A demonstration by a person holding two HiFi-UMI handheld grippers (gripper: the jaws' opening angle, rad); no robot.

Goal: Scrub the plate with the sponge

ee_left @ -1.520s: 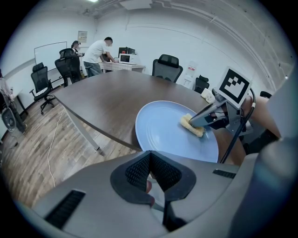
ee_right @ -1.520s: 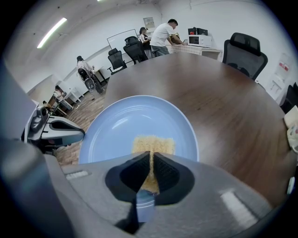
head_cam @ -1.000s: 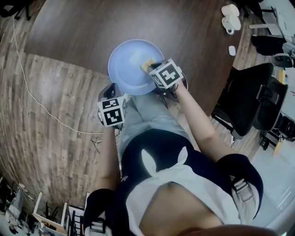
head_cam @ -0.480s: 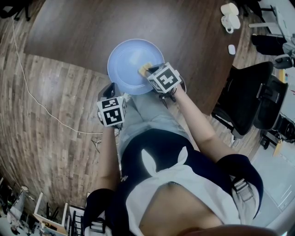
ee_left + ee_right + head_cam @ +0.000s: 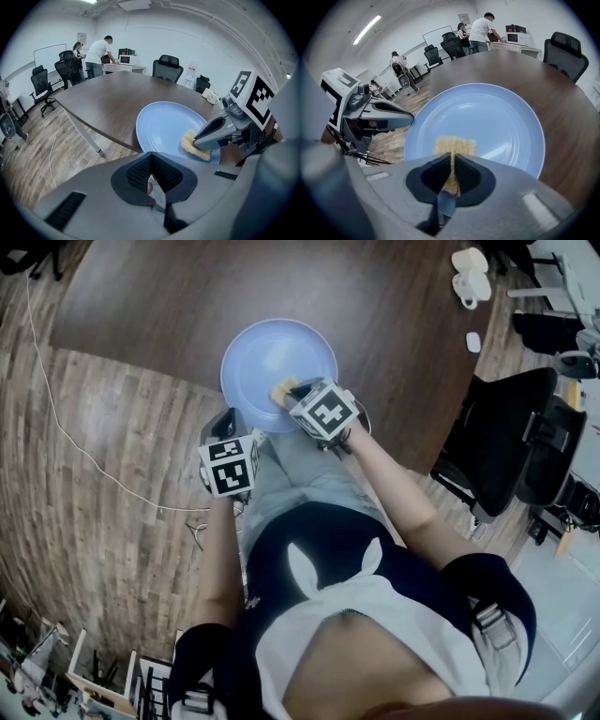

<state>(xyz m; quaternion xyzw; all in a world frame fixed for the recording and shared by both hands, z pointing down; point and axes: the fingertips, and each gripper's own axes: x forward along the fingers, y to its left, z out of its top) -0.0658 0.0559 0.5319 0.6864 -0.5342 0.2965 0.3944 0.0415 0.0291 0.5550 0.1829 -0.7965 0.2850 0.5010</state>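
Observation:
A pale blue plate (image 5: 272,357) lies at the near edge of the dark table (image 5: 169,296). A yellow sponge (image 5: 281,390) rests on its near part, and my right gripper (image 5: 293,396) is shut on it. In the right gripper view the sponge (image 5: 454,145) sticks out past the closed jaws of the right gripper (image 5: 452,171) onto the plate (image 5: 497,117). My left gripper (image 5: 230,420) is at the plate's near-left rim, shut on the rim. In the left gripper view the plate (image 5: 164,124) runs under the left gripper (image 5: 151,176), with the sponge (image 5: 193,146) at the right.
White mugs (image 5: 467,277) and a small white object (image 5: 472,342) sit on the table's far right. A black office chair (image 5: 511,442) stands to the right. A thin cable (image 5: 66,437) lies on the wood floor. People (image 5: 100,54) stand by a far counter.
My right gripper has slid the sponge leftward and nearer across the plate. The left gripper and the plate have stayed put.

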